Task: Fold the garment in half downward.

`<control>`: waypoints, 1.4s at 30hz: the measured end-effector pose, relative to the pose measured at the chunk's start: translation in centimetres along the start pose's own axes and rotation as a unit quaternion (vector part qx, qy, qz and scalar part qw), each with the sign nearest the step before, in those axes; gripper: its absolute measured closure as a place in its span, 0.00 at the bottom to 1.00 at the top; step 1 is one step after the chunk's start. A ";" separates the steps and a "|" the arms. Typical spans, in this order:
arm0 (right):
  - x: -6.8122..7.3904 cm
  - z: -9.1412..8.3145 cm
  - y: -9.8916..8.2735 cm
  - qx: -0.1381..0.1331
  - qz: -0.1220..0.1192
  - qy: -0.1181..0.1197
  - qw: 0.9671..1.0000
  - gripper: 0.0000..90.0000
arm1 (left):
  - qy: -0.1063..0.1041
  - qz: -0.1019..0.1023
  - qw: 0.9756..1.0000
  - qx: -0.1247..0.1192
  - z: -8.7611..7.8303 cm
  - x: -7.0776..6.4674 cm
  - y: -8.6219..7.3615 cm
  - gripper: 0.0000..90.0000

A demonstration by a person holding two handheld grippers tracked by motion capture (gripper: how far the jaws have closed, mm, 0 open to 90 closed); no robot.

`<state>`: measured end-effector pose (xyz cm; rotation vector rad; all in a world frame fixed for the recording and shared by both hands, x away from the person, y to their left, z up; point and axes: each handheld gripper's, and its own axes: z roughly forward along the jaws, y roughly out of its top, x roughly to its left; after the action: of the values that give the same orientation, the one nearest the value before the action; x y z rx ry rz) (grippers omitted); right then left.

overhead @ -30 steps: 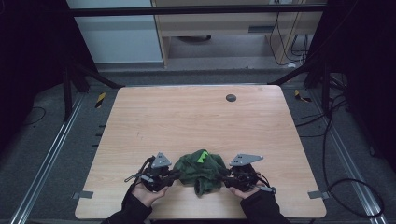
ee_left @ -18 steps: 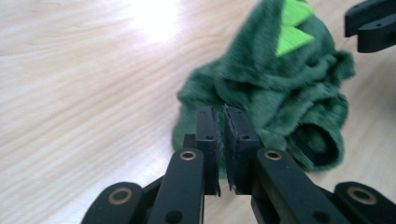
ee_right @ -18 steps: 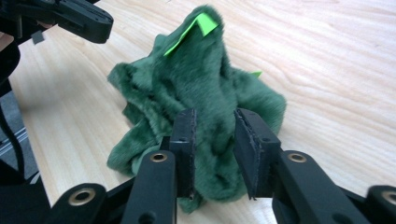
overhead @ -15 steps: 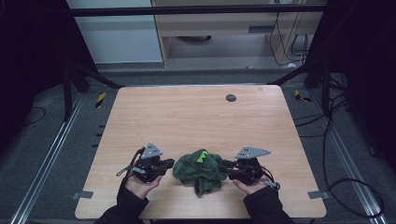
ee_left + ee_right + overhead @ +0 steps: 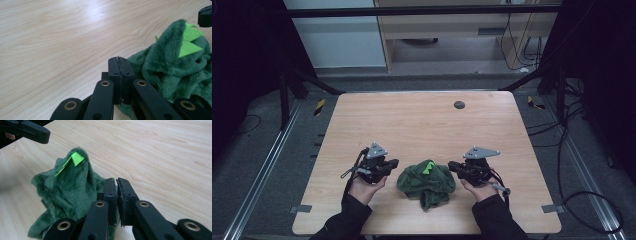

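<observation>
High view above the near table edge (image 5: 362, 107) facing forward and down, 2 gripper views close, low over the tabletop, facing each other, all sharing the green cloth (image 5: 426, 181)

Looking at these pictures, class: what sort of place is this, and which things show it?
Probably a lab or workshop recording station: a bare wooden table framed by dark metal rails, cables trailing across grey carpet, and hand-held grippers beside a green plush cloth.

Dark green plush cloth (image 5: 426, 180) (lime-green spikes), pale wood table (image 5: 422, 125).
</observation>
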<state>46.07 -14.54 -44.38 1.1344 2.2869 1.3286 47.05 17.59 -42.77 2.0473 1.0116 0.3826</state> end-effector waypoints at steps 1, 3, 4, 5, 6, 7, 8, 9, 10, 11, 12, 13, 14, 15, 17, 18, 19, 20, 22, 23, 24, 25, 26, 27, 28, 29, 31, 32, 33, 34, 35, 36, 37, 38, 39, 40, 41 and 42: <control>0.0 0.1 0.1 0.000 0.001 -0.001 1.000 0.96 | 0.000 0.000 1.000 -0.001 0.2 0.1 0.2 1.00; -0.2 0.5 0.4 0.000 0.000 -0.001 1.000 0.97 | -0.003 0.000 1.000 -0.004 0.5 0.1 0.5 1.00; -0.2 0.7 0.7 -0.001 -0.002 -0.003 1.000 0.98 | -0.005 0.001 1.000 -0.004 0.6 0.1 0.7 1.00; -0.3 0.9 0.8 -0.001 -0.002 -0.003 1.000 0.99 | -0.008 0.002 1.000 -0.005 0.9 0.1 0.9 1.00; -0.3 1.1 0.9 -0.003 0.000 -0.002 1.000 0.99 | -0.008 0.002 1.000 -0.006 1.0 0.0 1.0 1.00; -0.3 1.3 1.0 -0.003 -0.002 -0.003 1.000 1.00 | -0.012 -0.001 1.000 -0.006 1.4 0.0 1.2 1.00; -0.4 1.5 1.1 -0.005 -0.004 -0.005 1.000 1.00 | -0.015 0.000 1.000 -0.006 1.6 -0.1 1.3 1.00; -0.4 1.7 1.2 -0.003 -0.003 -0.005 1.000 1.00 | -0.018 -0.001 1.000 -0.005 1.9 -0.2 1.4 1.00; -0.5 1.9 1.2 -0.001 -0.001 -0.007 1.000 1.00 | -0.021 -0.002 1.000 -0.004 2.1 -0.2 1.5 1.00; -0.5 2.1 1.2 -0.001 -0.001 -0.006 1.000 1.00 | -0.026 -0.001 1.000 -0.003 2.4 -0.3 1.6 1.00; -0.5 2.2 1.2 0.001 0.001 -0.005 1.000 1.00 | -0.029 0.000 1.000 0.000 2.7 -0.4 1.6 1.00; -0.5 2.4 1.2 0.002 0.002 -0.004 1.000 1.00 | -0.030 0.001 1.000 0.001 2.9 -0.5 1.6 1.00; -0.5 2.5 1.2 0.004 0.003 -0.003 1.000 1.00 | -0.034 0.004 0.999 0.005 3.1 -0.6 1.6 1.00; -0.5 2.6 1.2 0.006 0.002 -0.003 1.000 1.00 | -0.036 0.006 0.999 0.007 3.3 -0.7 1.6 1.00; -0.4 2.8 1.1 0.008 0.001 0.000 1.000 1.00 | -0.040 0.006 0.999 0.012 3.6 -0.9 1.5 1.00; -0.3 2.8 1.1 0.010 0.002 0.003 1.000 1.00 | -0.041 0.010 0.999 0.014 3.7 -1.0 1.4 1.00; -0.2 2.9 1.0 0.011 0.000 0.006 1.000 1.00 | -0.044 0.010 0.999 0.016 3.8 -1.1 1.3 1.00; -0.1 2.9 1.0 0.013 0.000 0.008 1.000 1.00 | -0.045 0.013 0.999 0.020 3.8 -1.2 1.2 1.00; 0.2 3.0 0.9 0.017 -0.003 0.014 1.000 1.00 | -0.050 0.018 0.998 0.026 4.0 -1.4 1.0 1.00; 0.3 3.0 0.8 0.020 -0.005 0.016 1.000 1.00 | -0.052 0.017 0.998 0.028 4.0 -1.4 1.0 1.00; 0.4 3.1 0.7 0.024 -0.007 0.018 1.000 1.00 | -0.054 0.019 0.998 0.030 4.1 -1.5 0.9 1.00; 0.5 3.2 0.7 0.027 -0.007 0.019 0.999 1.00 | -0.056 0.020 0.998 0.033 4.1 -1.6 0.8 1.00; 0.5 3.3 0.6 0.029 -0.008 0.020 0.999 0.99 | -0.057 0.022 0.998 0.035 4.1 -1.7 0.8 1.00; 0.6 3.3 0.5 0.033 -0.009 0.021 0.999 0.99 | -0.060 0.024 0.997 0.037 4.0 -1.8 0.7 1.00; 0.7 3.3 0.5 0.034 -0.012 0.022 0.999 0.99 | -0.061 0.026 0.997 0.037 4.0 -1.8 0.6 1.00; 0.8 3.2 0.5 0.035 -0.011 0.023 0.999 0.99 | -0.062 0.029 0.997 0.037 3.8 -1.9 0.6 1.00; 1.0 3.1 0.5 0.033 -0.012 0.029 0.999 0.99 | -0.067 0.028 0.997 0.036 3.5 -2.1 0.4 1.00; 1.1 3.0 0.5 0.032 -0.013 0.030 0.999 0.98 | -0.068 0.030 0.997 0.036 3.4 -2.2 0.4 1.00; 1.1 2.9 0.5 0.030 -0.015 0.031 0.999 0.98 | -0.070 0.031 0.996 0.035 3.3 -2.3 0.4 1.00; 1.3 2.8 0.5 0.031 -0.014 0.034 0.999 0.98 | -0.072 0.032 0.996 0.034 3.1 -2.4 0.3 1.00; 1.4 2.8 0.5 0.031 -0.016 0.036 0.999 0.98 | -0.075 0.035 0.996 0.035 2.9 -2.6 0.2 1.00; 1.6 2.7 0.4 0.030 -0.018 0.038 0.999 0.98 | -0.078 0.036 0.996 0.036 2.8 -2.7 0.1 1.00; 1.7 2.6 0.4 0.030 -0.018 0.041 0.999 0.98 | -0.079 0.038 0.996 0.035 2.7 -2.8 0.0 1.00; 1.8 2.6 0.4 0.031 -0.019 0.042 0.998 0.98 | -0.082 0.040 0.995 0.035 2.5 -3.0 -0.1 1.00; 1.9 2.5 0.4 0.031 -0.020 0.042 0.998 0.98 | -0.086 0.042 0.995 0.035 2.3 -3.2 -0.3 1.00; 2.1 2.4 0.3 0.030 -0.022 0.046 0.998 0.98 | -0.086 0.044 0.995 0.034 2.1 -3.3 -0.4 1.00; 2.2 2.3 0.3 0.031 -0.021 0.048 0.998 0.98 | -0.088 0.046 0.995 0.033 1.9 -3.4 -0.4 1.00; 2.3 2.2 0.3 0.030 -0.025 0.048 0.998 0.98 | -0.091 0.046 0.994 0.033 1.7 -3.5 -0.5 1.00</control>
<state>45.95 -11.45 -45.00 1.0456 2.4223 1.3313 45.53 14.13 -43.95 2.1504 0.8323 0.2064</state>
